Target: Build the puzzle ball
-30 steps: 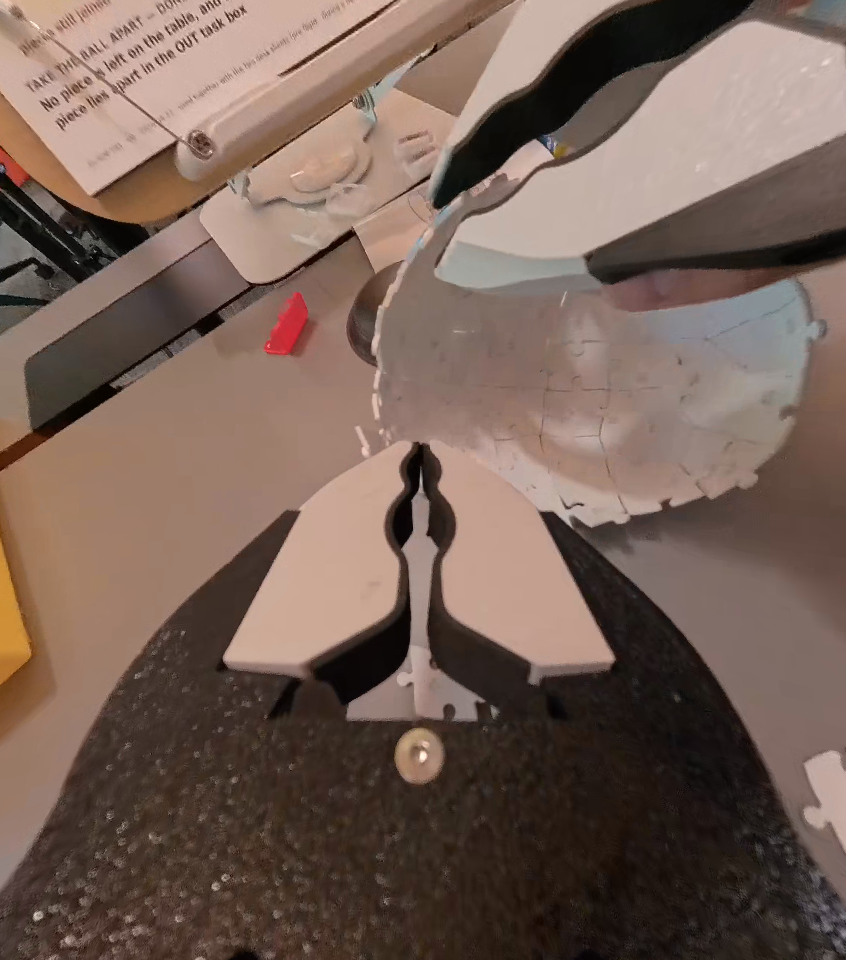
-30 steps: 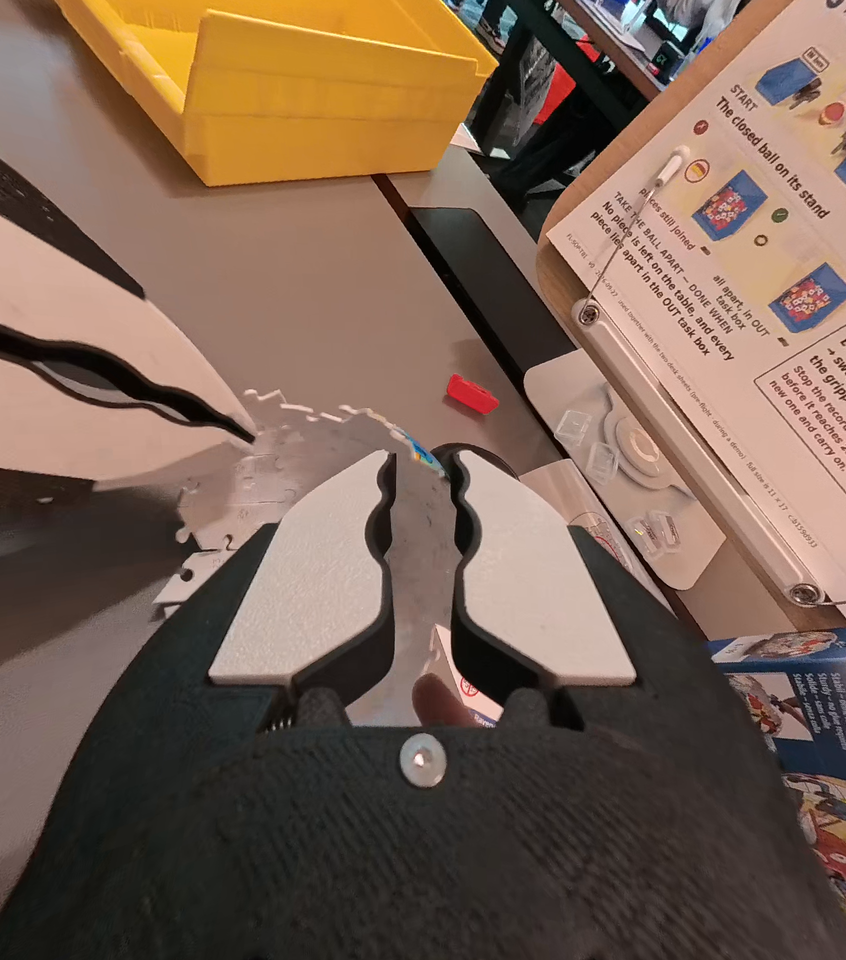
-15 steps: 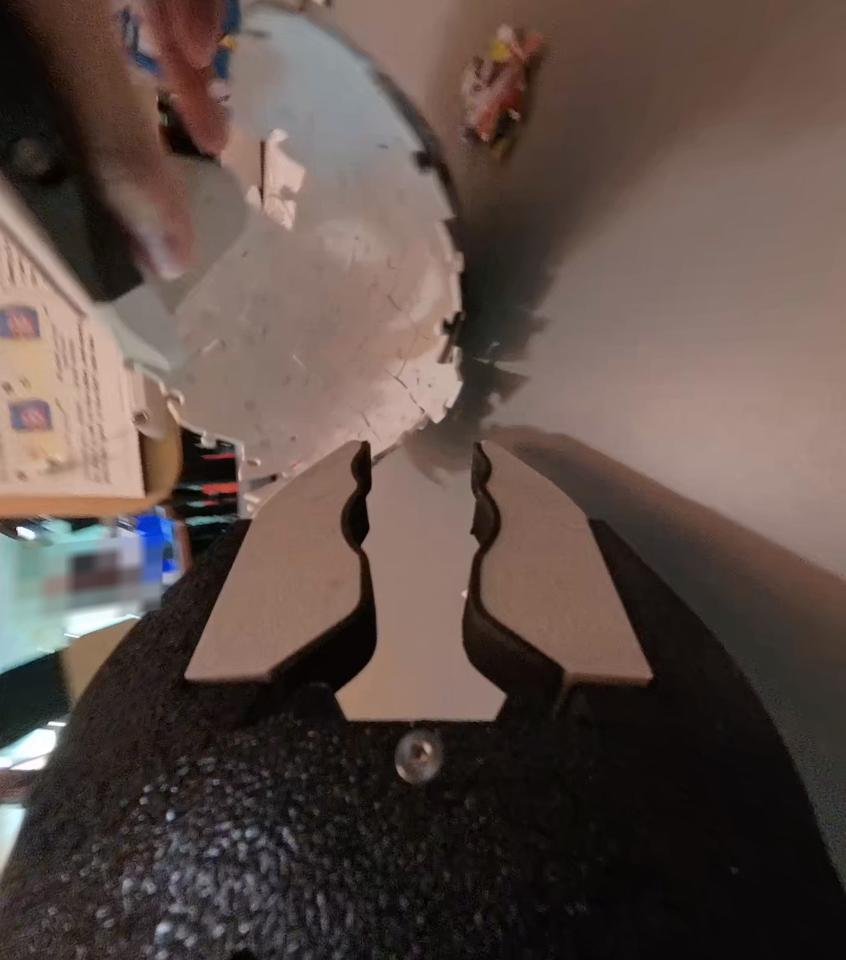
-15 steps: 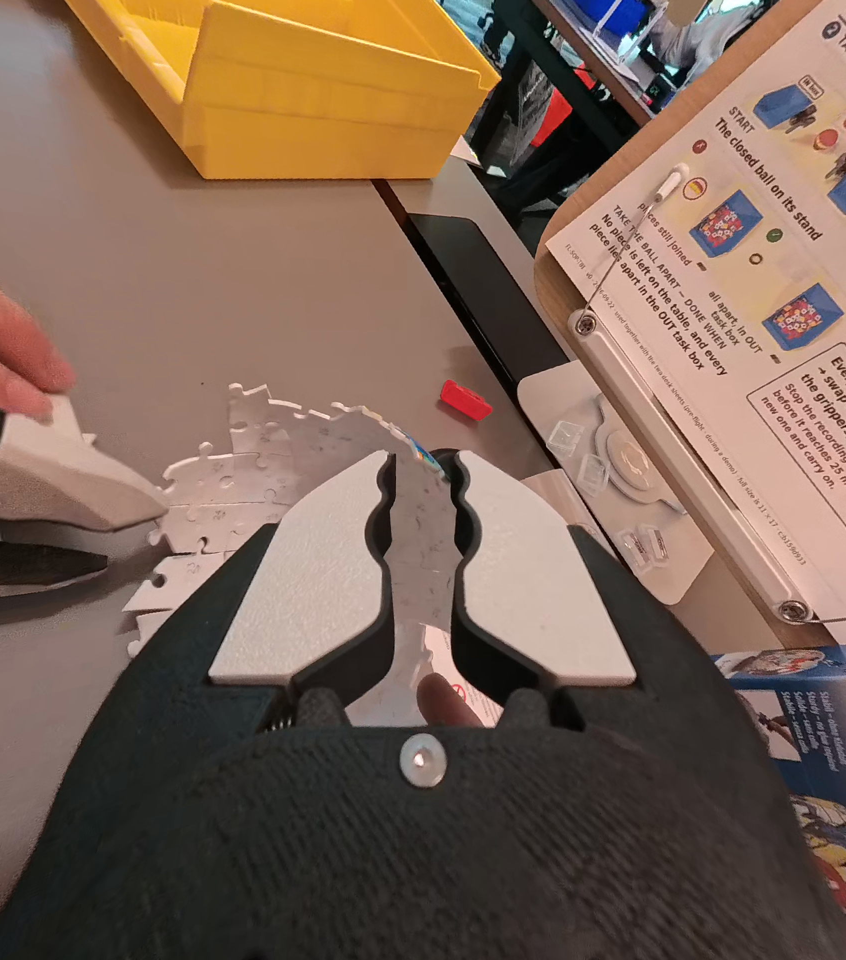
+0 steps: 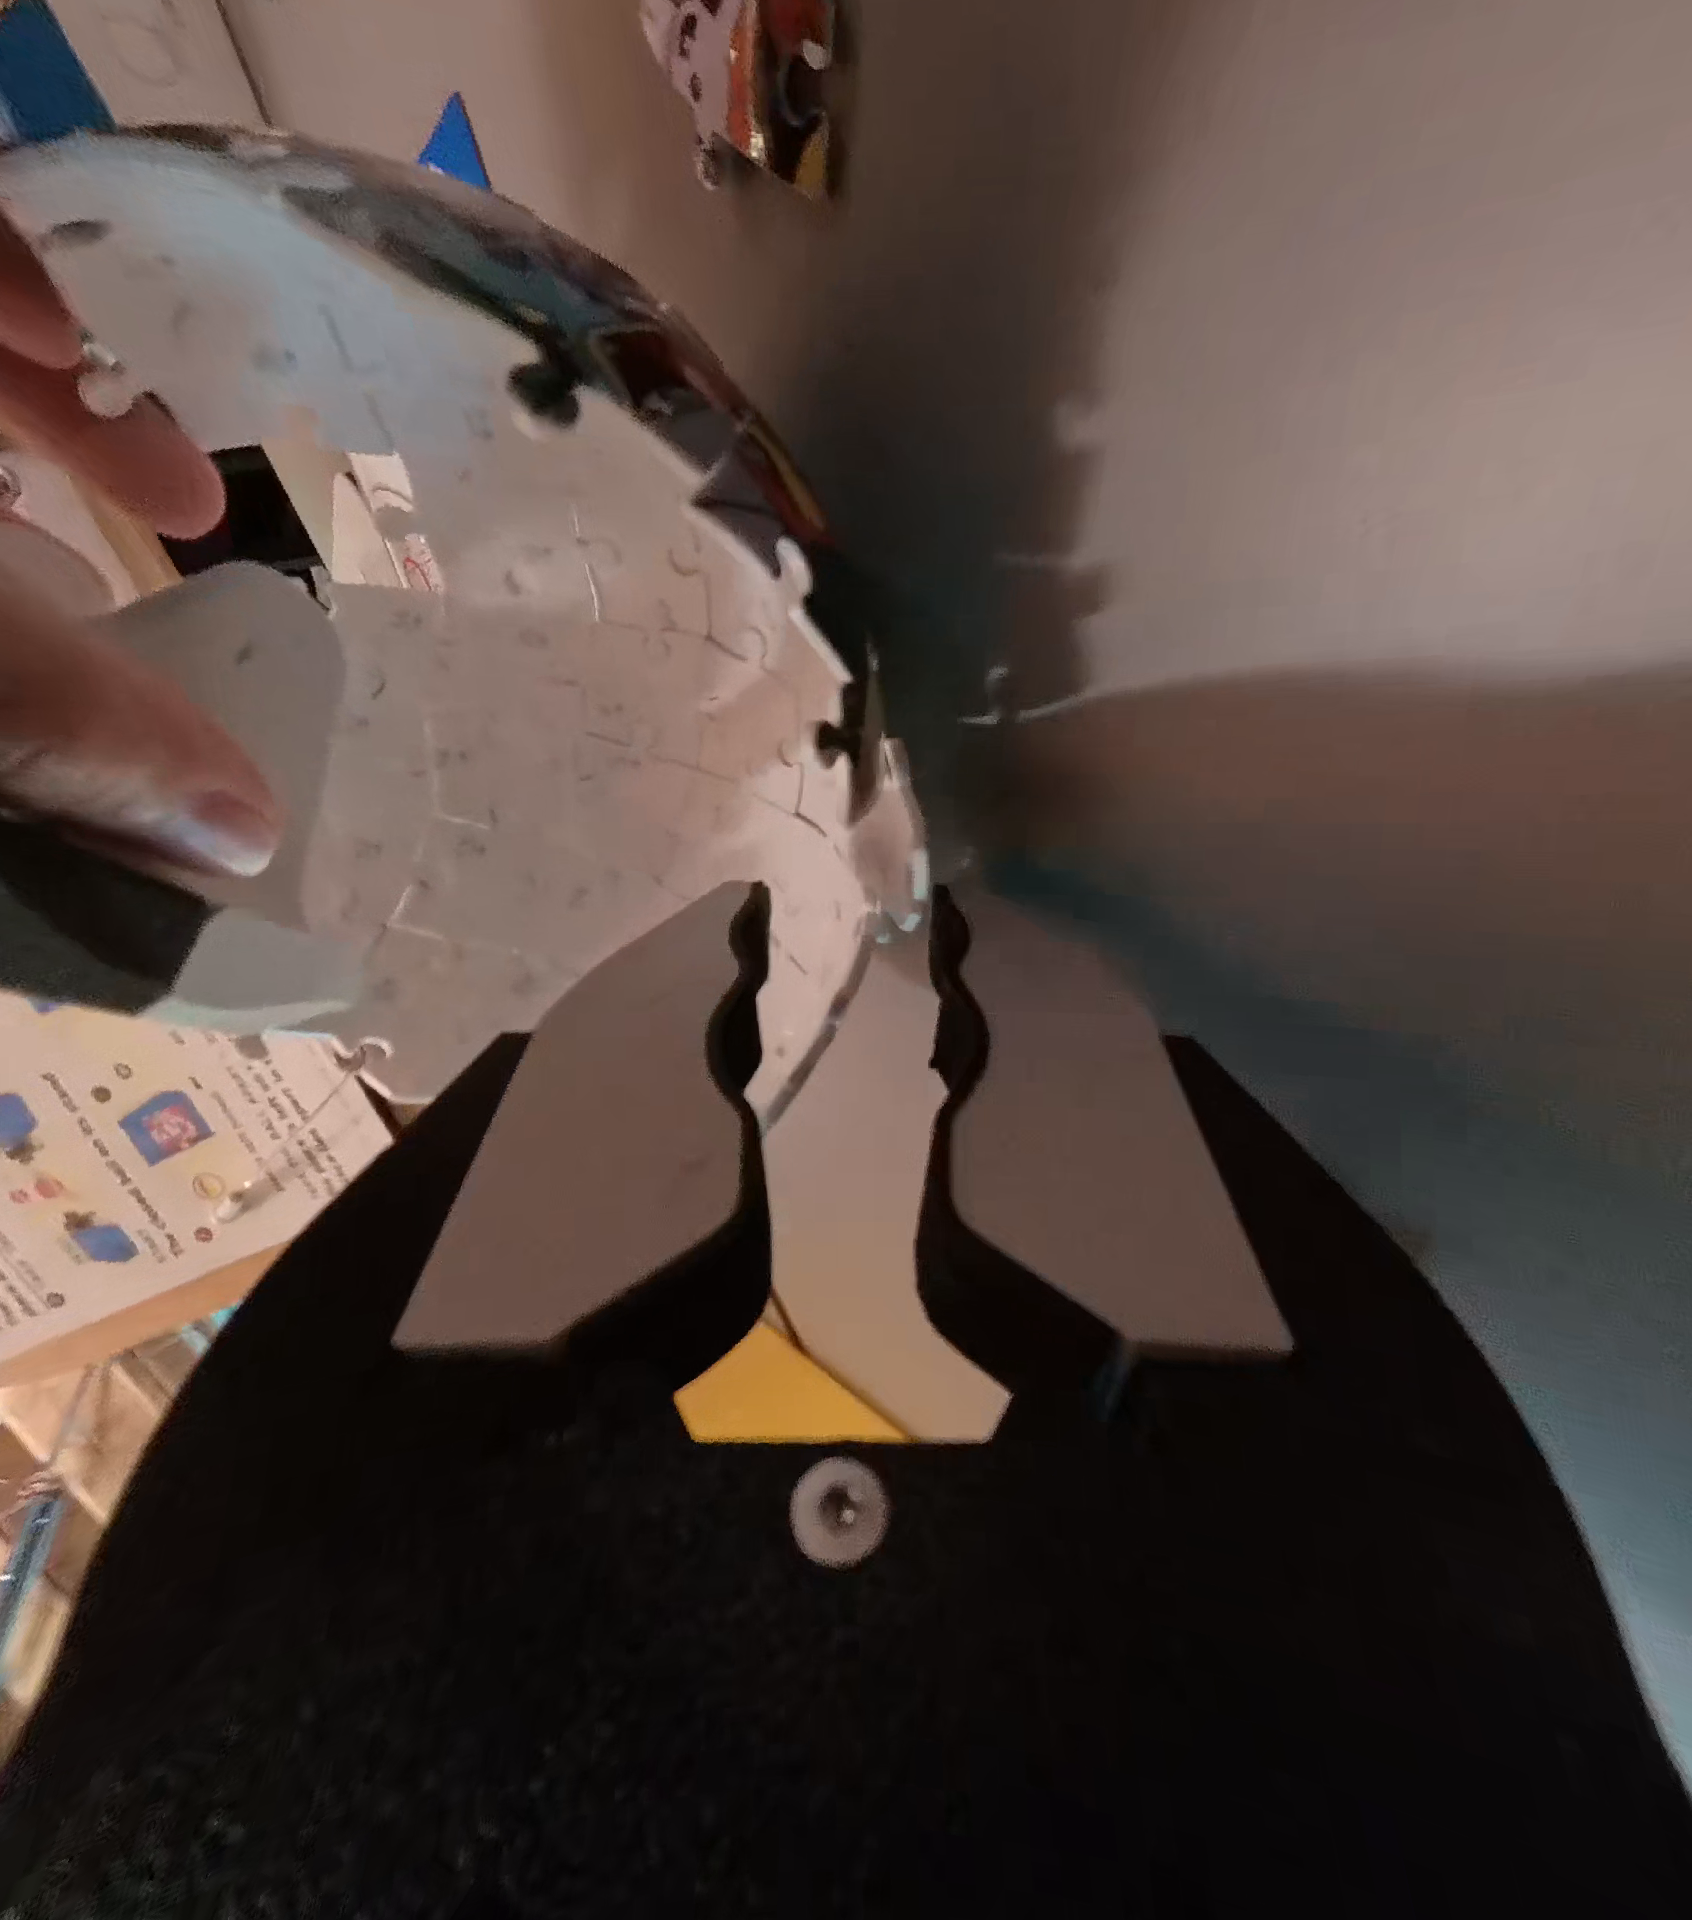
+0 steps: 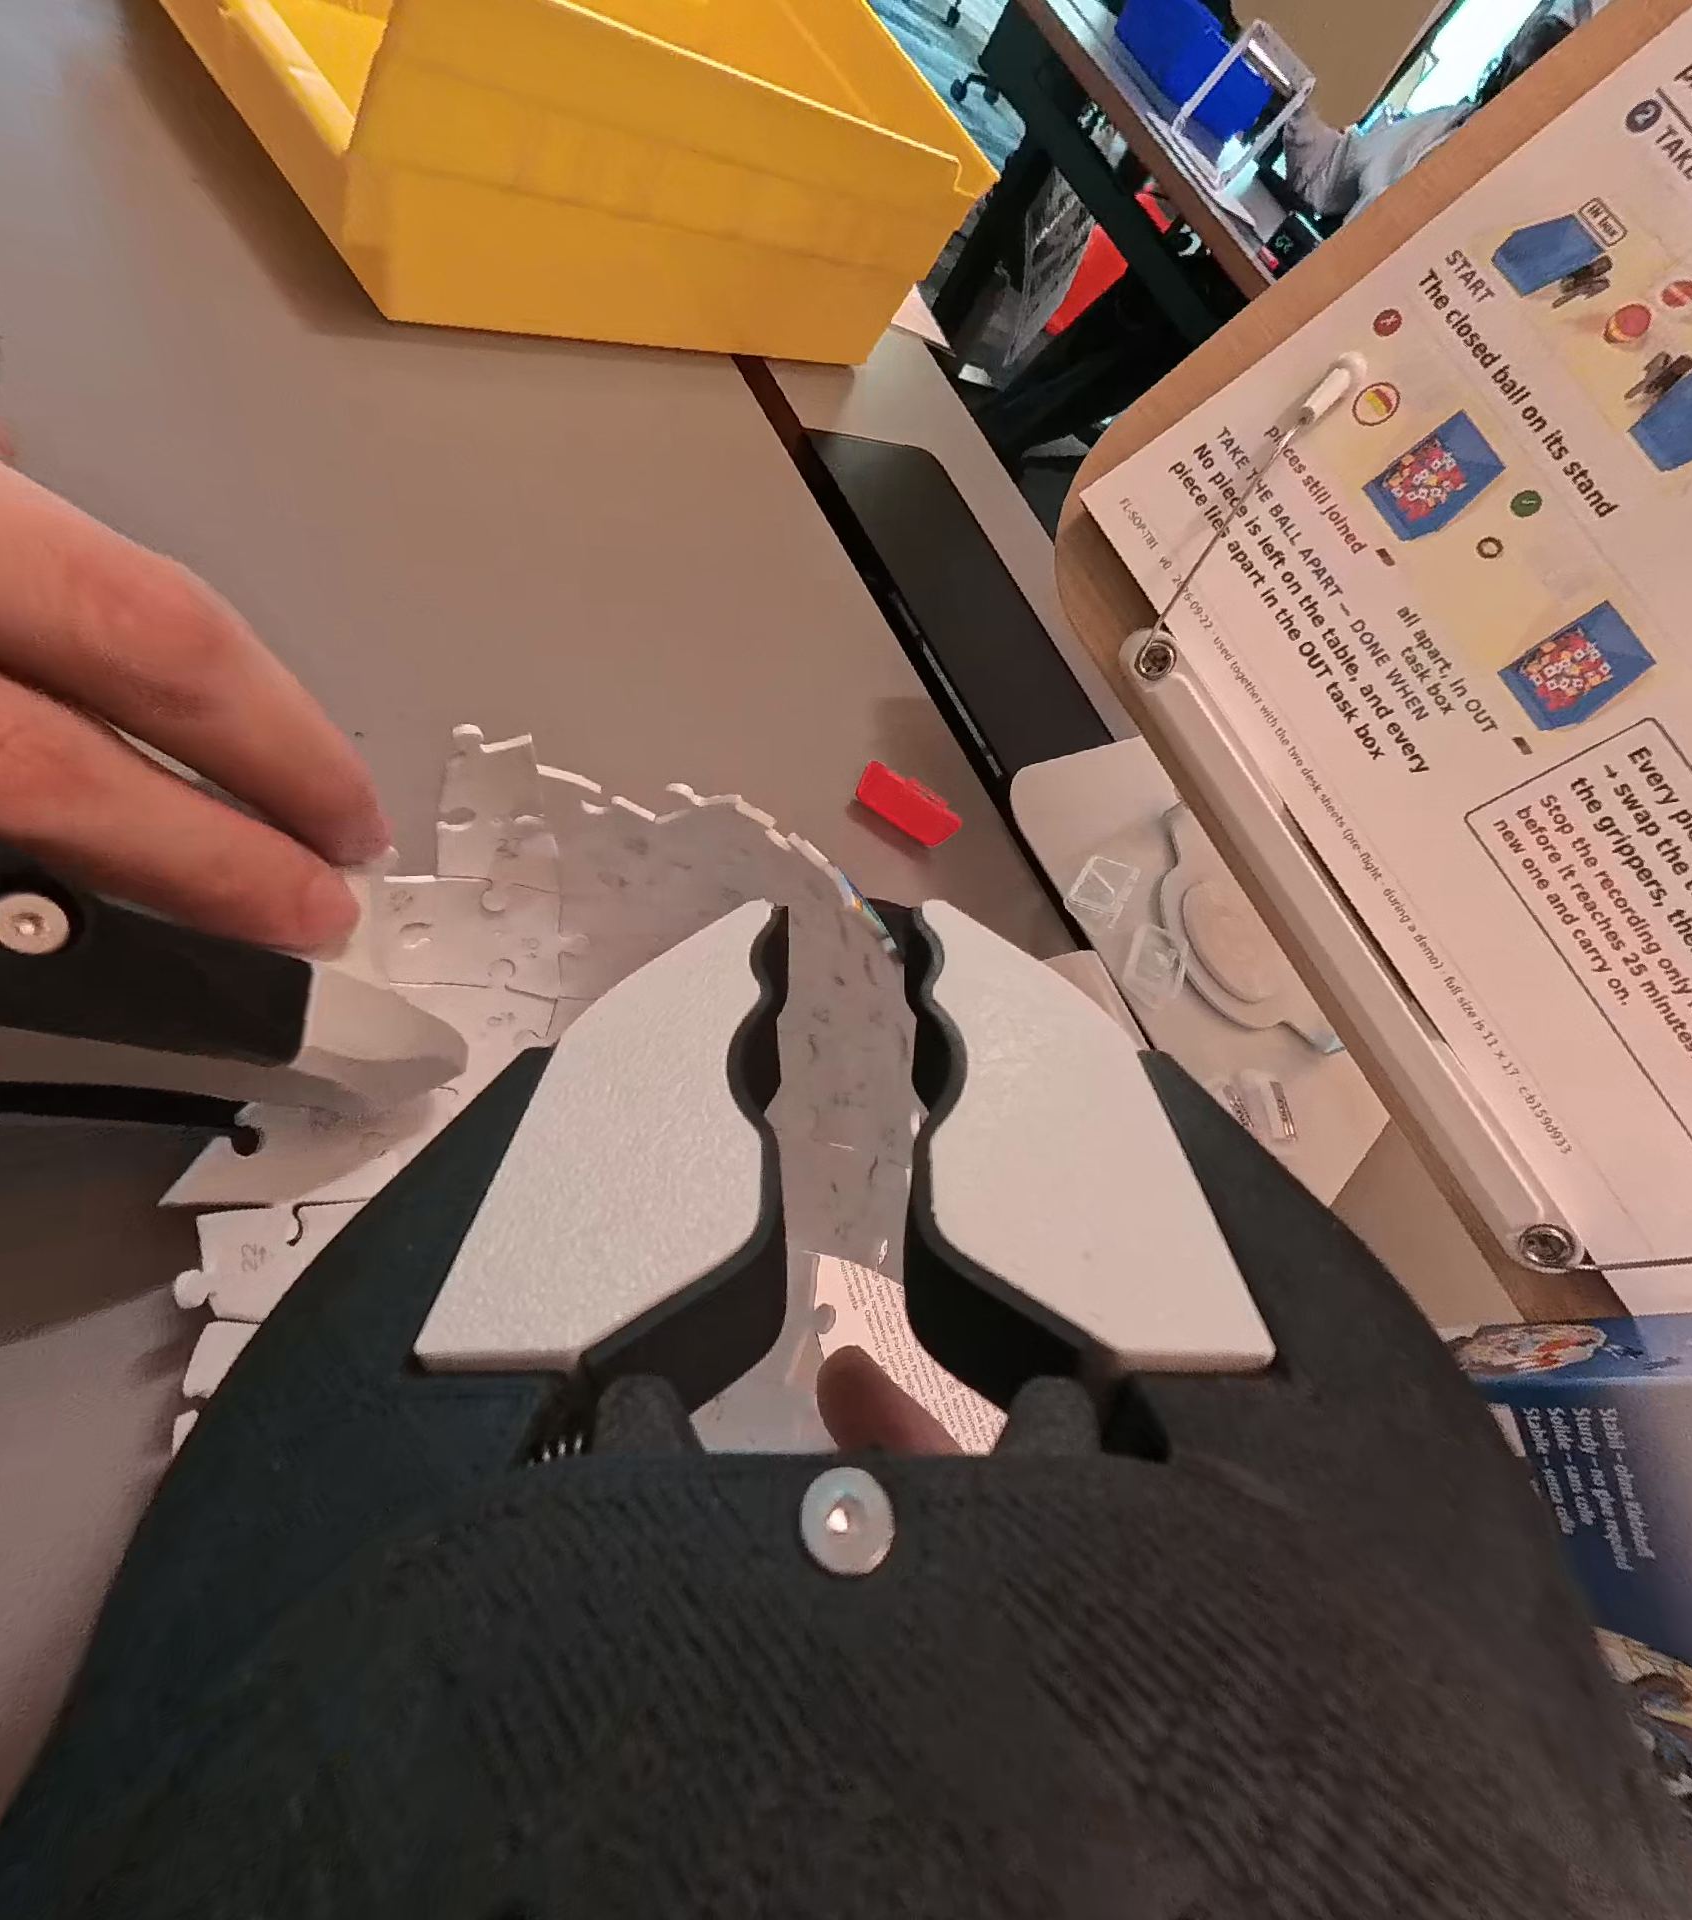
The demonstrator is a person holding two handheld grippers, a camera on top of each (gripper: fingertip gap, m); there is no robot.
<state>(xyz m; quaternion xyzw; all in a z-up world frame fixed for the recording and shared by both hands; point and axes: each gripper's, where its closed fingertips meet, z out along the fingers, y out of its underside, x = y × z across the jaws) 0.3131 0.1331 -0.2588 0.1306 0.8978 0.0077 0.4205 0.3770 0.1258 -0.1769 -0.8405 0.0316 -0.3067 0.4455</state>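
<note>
- Grey table [image 6: 530,540]; yellow bin [image 6: 634,208] lay far ahead-left of right gripper [image 6: 847,914].
- Right gripper clamped the shell [image 6: 842,1060] rim.
- Left gripper [image 5: 847,904] gaped, empty, the shell just ahead-left.

A grey table [image 6: 509,540] filled the near and left of the scene. A yellow bin [image 6: 634,197] stood on it at the far left. To the right a wooden board [image 6: 1226,416] leaned, carrying a printed sheet [image 6: 1548,582]. Beyond the table's far edge, dark desk legs [image 6: 1122,239] and a blue box [image 6: 1195,52] showed in a bright room.
</note>
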